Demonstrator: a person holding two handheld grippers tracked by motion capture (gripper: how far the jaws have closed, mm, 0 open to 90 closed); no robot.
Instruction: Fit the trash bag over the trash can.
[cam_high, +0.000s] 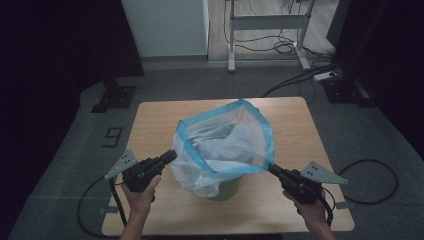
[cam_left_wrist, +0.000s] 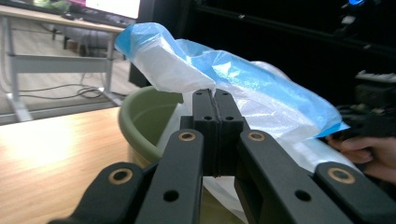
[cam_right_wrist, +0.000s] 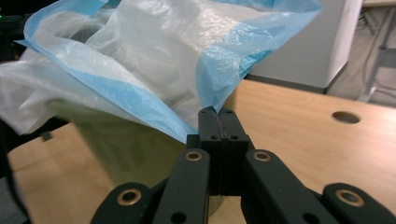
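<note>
Plastic film, thin and limp — that is what I have pinched in both sets of jaws. The bag (cam_high: 225, 145) hangs open over the green bin (cam_left_wrist: 144, 121), which stands near the middle of the wooden table (cam_high: 150, 120), and its blue-banded mouth is stretched between my two hands. My left gripper (cam_high: 171, 156) is closed on the blue hem at the near left corner; my right gripper (cam_high: 273, 169) is closed on the hem at the opposite corner. In each gripper view the pads meet with only film between them. I judge it weighs next to nothing, and it is slippery and easy to tear — so the doubled blue band is the place to hold, not the clear wall. Pulling evenly matters, since a jerk on one side could tip the light bin.
</note>
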